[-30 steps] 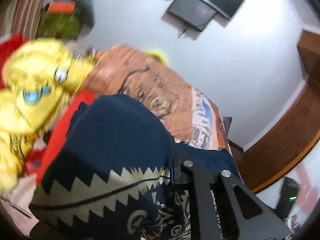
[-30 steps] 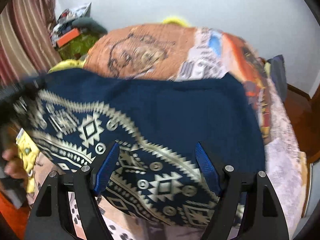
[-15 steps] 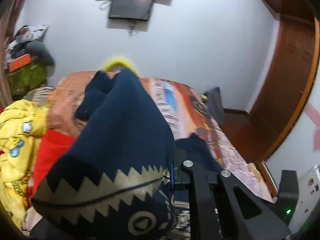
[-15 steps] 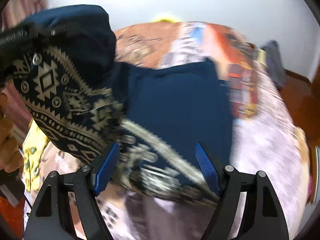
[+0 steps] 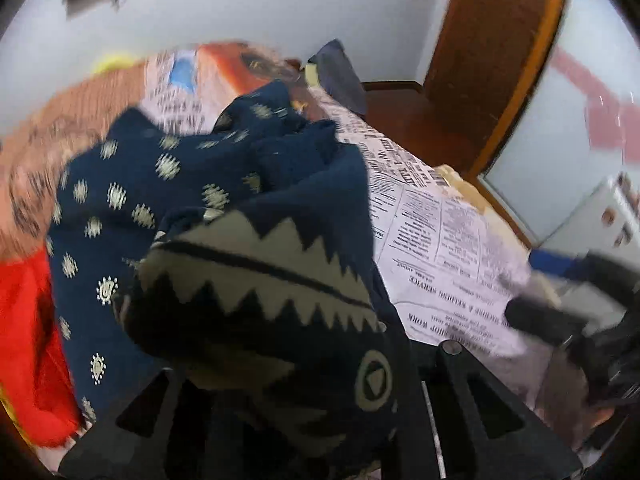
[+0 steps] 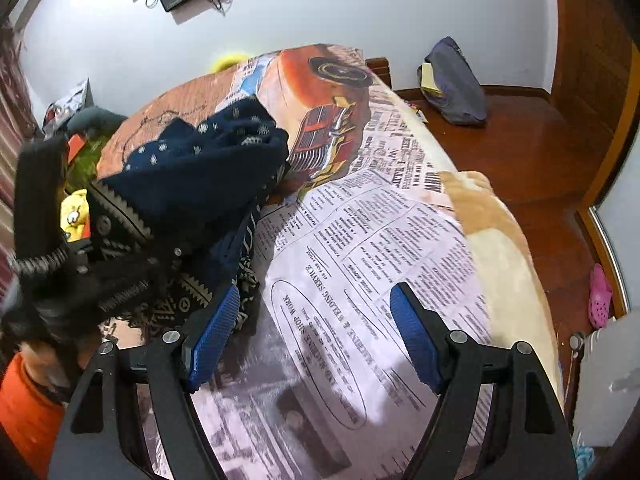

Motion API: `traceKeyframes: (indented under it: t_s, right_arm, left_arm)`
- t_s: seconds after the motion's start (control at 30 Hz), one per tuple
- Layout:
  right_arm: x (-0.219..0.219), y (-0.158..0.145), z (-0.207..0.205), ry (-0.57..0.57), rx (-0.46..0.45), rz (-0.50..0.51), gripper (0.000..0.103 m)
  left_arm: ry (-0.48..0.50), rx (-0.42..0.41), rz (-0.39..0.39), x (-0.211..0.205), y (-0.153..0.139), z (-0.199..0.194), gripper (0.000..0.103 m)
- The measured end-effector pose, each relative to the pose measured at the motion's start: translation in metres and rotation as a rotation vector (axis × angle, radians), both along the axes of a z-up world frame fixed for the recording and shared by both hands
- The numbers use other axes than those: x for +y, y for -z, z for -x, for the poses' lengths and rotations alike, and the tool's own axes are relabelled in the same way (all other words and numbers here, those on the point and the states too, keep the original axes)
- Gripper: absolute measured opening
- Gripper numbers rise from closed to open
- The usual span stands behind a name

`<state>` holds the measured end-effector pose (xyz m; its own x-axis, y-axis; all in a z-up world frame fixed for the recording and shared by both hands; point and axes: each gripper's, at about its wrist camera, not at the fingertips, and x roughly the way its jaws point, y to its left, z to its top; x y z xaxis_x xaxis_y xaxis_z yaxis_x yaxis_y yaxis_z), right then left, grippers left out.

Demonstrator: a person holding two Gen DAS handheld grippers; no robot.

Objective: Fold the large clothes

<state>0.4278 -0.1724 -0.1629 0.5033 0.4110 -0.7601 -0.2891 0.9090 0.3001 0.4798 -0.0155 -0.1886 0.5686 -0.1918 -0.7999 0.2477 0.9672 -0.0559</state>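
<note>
Left gripper point(image 5: 288, 412) jaws opening, navy patterned garment point(image 5: 256, 272) bunched between them, draped near; newspaper-print bedspread point(image 5: 440, 248) right; red cloth point(image 5: 32, 340) left.

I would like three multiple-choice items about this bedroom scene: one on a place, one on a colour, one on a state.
1. Where does the dark grey bag lie?
A. on the wooden floor by the wall
B. on the bed
C. on a chair

2. What colour are the right claw pads?
A. red
B. blue
C. yellow

3. How is the navy patterned knitted garment now?
A. spread flat
B. on a hanger
C. bunched up at the left claw

Answers: 1 A, the bag sits on the floor beyond the newspaper-print blanket. 2 B, both pads show blue. 3 C, its folds heap over the left claw, whose jaws are opening.
</note>
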Motion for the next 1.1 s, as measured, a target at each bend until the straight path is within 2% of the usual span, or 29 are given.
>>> traceKeyframes:
  t_s: [0.03,0.1,0.17,0.23,0.33,0.47,0.63,0.7,0.83,0.93,1.1]
  right_arm:
    - [-0.002,-0.003,0.002,0.000,-0.006,-0.007,0.075]
    - [-0.005,-0.009,0.005,-0.001,-0.018,-0.015,0.075]
    - [-0.004,-0.017,0.008,-0.004,-0.036,-0.022,0.075]
    - [-0.004,-0.025,0.009,-0.011,-0.057,-0.036,0.075]
    - [0.000,-0.034,0.008,-0.031,-0.086,-0.045,0.075]
    - [0.013,-0.043,0.001,-0.070,-0.107,-0.065,0.075]
    - [0.040,-0.051,-0.004,-0.122,-0.128,-0.097,0.075]
    - [0.051,-0.050,-0.005,-0.154,-0.129,-0.109,0.075]
    - [0.074,-0.034,-0.013,-0.178,-0.103,-0.084,0.075]
    - [0.079,-0.015,-0.019,-0.161,-0.070,-0.026,0.075]
    - [0.058,0.016,-0.023,-0.113,-0.008,0.043,0.075]
  left_arm:
    - [0.018,0.001,-0.006,-0.004,-0.002,0.004,0.034]
    - [0.062,0.021,0.019,-0.007,-0.007,0.012,0.048]
    - [0.076,0.017,0.002,-0.008,-0.014,0.025,0.049]
    - [0.084,0.017,0.004,-0.003,-0.020,0.038,0.058]
    - [0.065,-0.004,0.057,0.009,-0.034,0.065,0.063]
    - [0.029,-0.049,0.042,0.028,-0.053,0.095,0.069]
    - [-0.093,-0.123,0.026,0.067,-0.072,0.105,0.083]
    - [-0.153,-0.142,-0.001,0.083,-0.070,0.094,0.084]
    - [-0.199,-0.075,0.027,0.102,-0.061,0.075,0.084]
    - [-0.204,-0.004,0.022,0.107,-0.039,0.070,0.085]
    - [-0.207,0.019,0.090,0.118,-0.021,0.079,0.091]
